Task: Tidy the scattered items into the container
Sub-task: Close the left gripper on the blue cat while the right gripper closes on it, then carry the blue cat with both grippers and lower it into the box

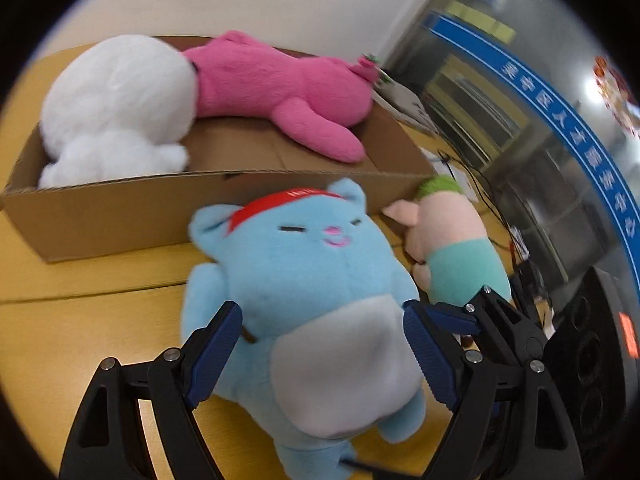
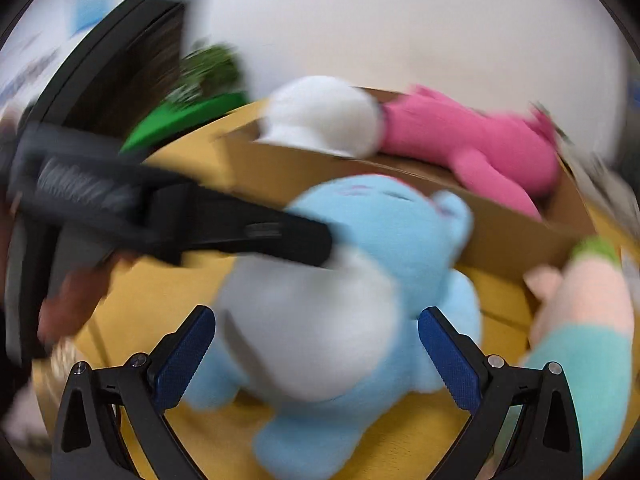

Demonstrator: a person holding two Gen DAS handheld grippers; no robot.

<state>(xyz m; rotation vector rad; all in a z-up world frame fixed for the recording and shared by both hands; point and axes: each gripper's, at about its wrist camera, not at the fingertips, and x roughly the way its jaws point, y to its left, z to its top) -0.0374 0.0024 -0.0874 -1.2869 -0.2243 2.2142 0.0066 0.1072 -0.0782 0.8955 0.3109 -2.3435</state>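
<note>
Left claw (image 1: 322,352): pads pressed on both flanks of blue cat (image 1: 308,300), clamped; cat on yellow table (image 1: 80,308) before box (image 1: 120,216). Right claw (image 2: 316,354): spread wide about cat, contact unclear through blur. Box holds white plush (image 1: 116,108), pink plush (image 1: 280,92). Pig plush (image 1: 452,244) beside cat.

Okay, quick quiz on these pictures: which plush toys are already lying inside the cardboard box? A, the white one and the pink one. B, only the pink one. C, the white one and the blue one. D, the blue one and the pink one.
A: the white plush and the pink plush lie inside the cardboard box, while the blue plush is outside, in front of it, between the left gripper fingers.
</note>
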